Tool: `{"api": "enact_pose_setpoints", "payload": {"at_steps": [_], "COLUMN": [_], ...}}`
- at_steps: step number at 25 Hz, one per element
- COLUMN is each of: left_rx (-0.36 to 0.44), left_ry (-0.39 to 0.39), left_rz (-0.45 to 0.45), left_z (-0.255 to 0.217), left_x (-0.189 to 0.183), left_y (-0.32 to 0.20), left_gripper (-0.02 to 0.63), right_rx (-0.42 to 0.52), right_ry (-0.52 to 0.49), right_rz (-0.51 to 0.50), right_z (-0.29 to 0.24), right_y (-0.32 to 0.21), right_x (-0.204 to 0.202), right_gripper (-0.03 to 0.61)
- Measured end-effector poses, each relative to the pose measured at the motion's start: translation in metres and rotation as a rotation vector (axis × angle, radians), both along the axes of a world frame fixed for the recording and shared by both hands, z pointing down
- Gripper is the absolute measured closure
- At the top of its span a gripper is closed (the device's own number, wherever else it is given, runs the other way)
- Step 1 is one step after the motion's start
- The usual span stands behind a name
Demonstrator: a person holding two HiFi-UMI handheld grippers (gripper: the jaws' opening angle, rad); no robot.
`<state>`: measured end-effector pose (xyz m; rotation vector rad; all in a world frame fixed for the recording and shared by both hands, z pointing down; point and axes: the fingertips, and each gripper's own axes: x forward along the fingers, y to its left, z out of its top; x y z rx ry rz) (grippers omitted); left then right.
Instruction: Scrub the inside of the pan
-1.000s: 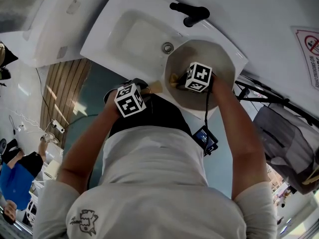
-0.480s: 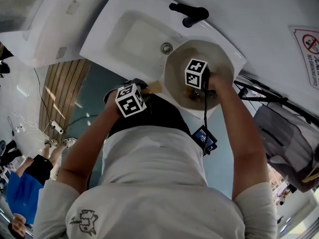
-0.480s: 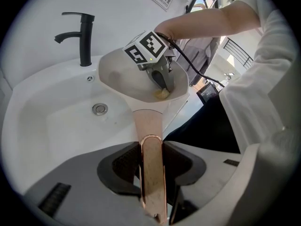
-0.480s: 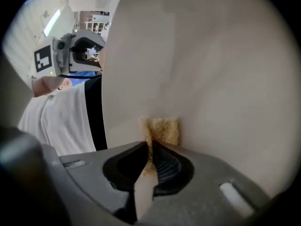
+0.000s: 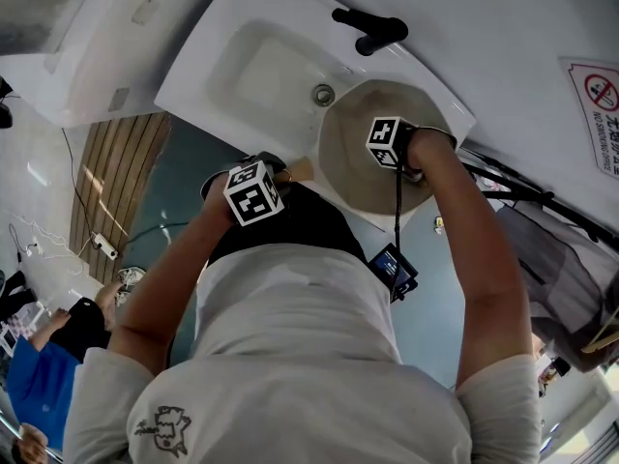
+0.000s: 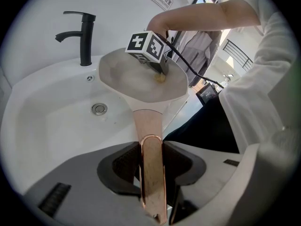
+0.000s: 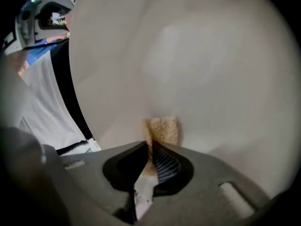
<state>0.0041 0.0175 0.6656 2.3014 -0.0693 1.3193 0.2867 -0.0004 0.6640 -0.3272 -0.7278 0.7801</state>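
A cream pan with a copper-coloured handle is held over the front right corner of the sink. My left gripper is shut on that handle, its jaws pressing both sides; in the head view the left gripper sits at the pan's near left. My right gripper is inside the pan by its right wall. In the right gripper view this gripper is shut on a tan sponge, which presses against the pan's inner surface. The sponge peeks out below the marker cube.
A white sink with a drain and a black faucet lies beyond the pan. A warning sign hangs on the wall at right. A small device dangles on a cable from the right gripper. People stand at lower left.
The right gripper slid with the sponge from the pan's middle toward its right side and rolled its cube. The left gripper and the pan stayed still.
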Motion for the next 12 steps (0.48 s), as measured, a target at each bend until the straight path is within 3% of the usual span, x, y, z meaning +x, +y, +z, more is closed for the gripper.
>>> {"api": "enact_pose_setpoints", "payload": {"at_steps": [4, 7, 9, 12], "left_rx": [-0.004, -0.005, -0.003, 0.000], "left_ry": [0.003, 0.006, 0.005, 0.004], "left_rz": [0.003, 0.007, 0.009, 0.005], "left_z": [0.000, -0.001, -0.001, 0.000], "left_x": [0.000, 0.000, 0.000, -0.001], "left_y": [0.000, 0.000, -0.001, -0.001], "left_gripper": [0.457, 0.457, 0.457, 0.457], "right_rx": [0.139, 0.298, 0.433, 0.631], "right_ry": [0.088, 0.085, -0.007, -0.227], "right_rz": [-0.202, -0.387, -0.456, -0.413], "right_z": [-0.004, 0.012, 0.035, 0.052], "right_y": [-0.045, -0.088, -0.117, -0.143], "right_x": [0.020, 0.024, 0.011, -0.029], "right_gripper": [0.545, 0.545, 0.545, 0.543]}}
